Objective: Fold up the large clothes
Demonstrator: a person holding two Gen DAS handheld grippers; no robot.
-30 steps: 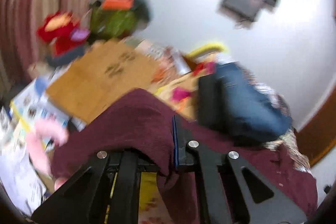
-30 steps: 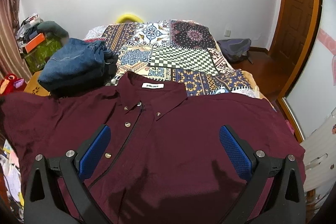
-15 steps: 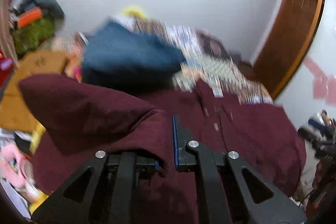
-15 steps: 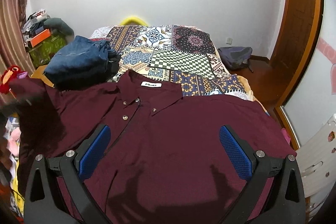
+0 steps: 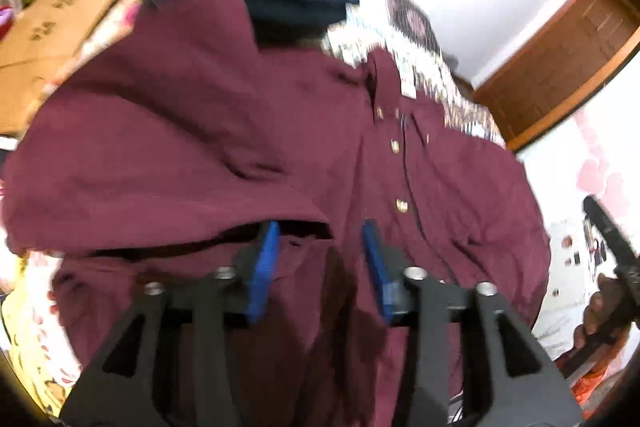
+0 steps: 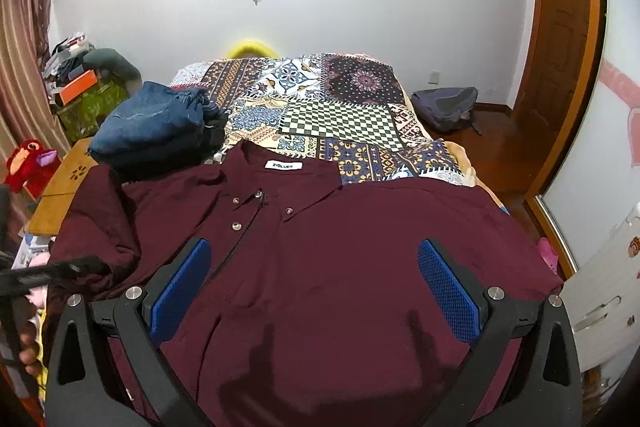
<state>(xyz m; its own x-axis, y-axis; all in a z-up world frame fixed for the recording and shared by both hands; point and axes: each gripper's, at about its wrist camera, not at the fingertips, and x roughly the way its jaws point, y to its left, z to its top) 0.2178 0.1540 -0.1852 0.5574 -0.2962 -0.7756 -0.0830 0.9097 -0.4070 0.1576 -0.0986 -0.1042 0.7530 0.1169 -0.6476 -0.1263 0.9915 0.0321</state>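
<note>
1. Maroon shirt (image 6: pixel 344 259): button-front, spread face up across the near end of the bed; collar with white label toward the patchwork bedspread (image 6: pixel 340 115). Its right edge reaches the bed's right side. At the left, a fold of sleeve fabric (image 5: pixel 168 155) lies doubled over the shirt body, its hem edge loose just ahead of the left gripper.

2. Left gripper (image 5: pixel 320 267): both blue pads visible with a gap between them, nothing pinched; the folded hem sits at the tip of the left-hand pad. View blurred.

3. Right gripper (image 6: pixel 312 291): jaws spread wide, above the shirt's lower front, holding nothing; plain shirt cloth shows between the pads.

4. Folded jeans (image 6: pixel 156 127): stacked on the bed's left side, touching the shirt's left shoulder.

5. Open room: the bedspread beyond the collar is bare to the head of the bed.

6. Surroundings: wooden board (image 6: pixel 60 191) and red plush toy (image 6: pixel 28 163) left of the bed; backpack (image 6: pixel 444 107) on the floor to the right; wooden door (image 6: pixel 560 39) at the right wall.
</note>
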